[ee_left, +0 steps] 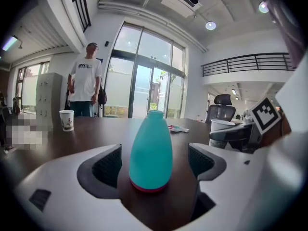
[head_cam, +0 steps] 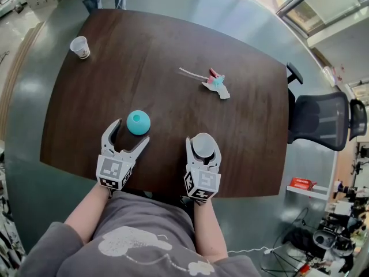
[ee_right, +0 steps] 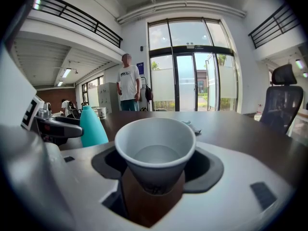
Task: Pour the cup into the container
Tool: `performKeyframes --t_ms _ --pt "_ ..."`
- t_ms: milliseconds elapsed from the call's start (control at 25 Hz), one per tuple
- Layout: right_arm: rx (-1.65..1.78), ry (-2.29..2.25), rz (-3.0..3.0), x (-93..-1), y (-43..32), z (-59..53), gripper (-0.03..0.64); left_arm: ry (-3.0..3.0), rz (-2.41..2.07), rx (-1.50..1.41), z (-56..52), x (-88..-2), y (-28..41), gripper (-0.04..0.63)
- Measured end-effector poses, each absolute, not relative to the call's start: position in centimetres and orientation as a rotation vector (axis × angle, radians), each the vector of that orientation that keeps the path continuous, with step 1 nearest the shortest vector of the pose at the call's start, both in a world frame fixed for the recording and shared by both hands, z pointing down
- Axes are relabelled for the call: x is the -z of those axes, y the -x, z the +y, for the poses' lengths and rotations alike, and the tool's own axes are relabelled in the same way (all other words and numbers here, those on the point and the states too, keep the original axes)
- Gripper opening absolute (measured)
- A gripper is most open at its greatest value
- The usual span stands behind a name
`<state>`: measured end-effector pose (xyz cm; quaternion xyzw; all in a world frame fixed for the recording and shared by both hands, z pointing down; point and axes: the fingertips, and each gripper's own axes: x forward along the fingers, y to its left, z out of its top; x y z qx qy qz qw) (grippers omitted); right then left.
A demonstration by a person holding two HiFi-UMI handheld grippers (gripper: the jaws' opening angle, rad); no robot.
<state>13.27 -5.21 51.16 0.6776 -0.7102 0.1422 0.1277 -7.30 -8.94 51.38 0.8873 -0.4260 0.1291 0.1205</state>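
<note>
1. Cup [ee_right: 155, 150] sits right in the right claw [head_cam: 203, 149]. The jaws pinch its white paper wall from both sides and the rim faces up. There's dark print low on the wall, too blurred to read.
2. Just left of that claw, the teal container [ee_left: 150, 148] stands upright on the table [head_cam: 173, 51]. The left claw [head_cam: 130, 137] has its jaws spread wide around it, pads clear on both sides. It has a narrow open mouth, a red band at the base and no label showing.
3. Behind both claws the table's near edge runs close. The marker cubes [head_cam: 113, 175] carry black-and-white squares, no letters.
4. Ahead of both claws it's bare dark wood, with plenty of room.
5. Further ahead of the right claw, at mid-table, lies a crumpled wrapper [head_cam: 215, 84] in pink, teal and white. No writing can be made out.
6. Far ahead and left of the left claw, a second paper cup [head_cam: 80, 47] stands near the far corner. Its small print is unreadable.
7. Well right of the right claw, off the table's edge, there's a black mesh chair [head_cam: 320, 120]. Beyond the far edge a person [ee_left: 85, 85] stands in a white shirt, its dark print illegible.
</note>
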Motion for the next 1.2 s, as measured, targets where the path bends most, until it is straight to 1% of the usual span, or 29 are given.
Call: performKeyframes --t_ms 320,400,1200 --pt "-0.424 -1.952 -2.055 -51.6 -13.6 -4.9 0.305 -2.578 -1.238 -0.396 -11.0 -53.5 6.4 0.424" --pt "-0.425 -1.948 -2.053 -51.7 -13.7 -5.0 0.305 -2.572 -1.230 -0.389 -11.3 -53.8 6.0 0.476" --pt "-0.462 -1.939 -2.032 -52.8 -14.4 -4.7 0.305 -2.635 -1.184 -0.425 -13.0 -54.6 3.6 0.477"
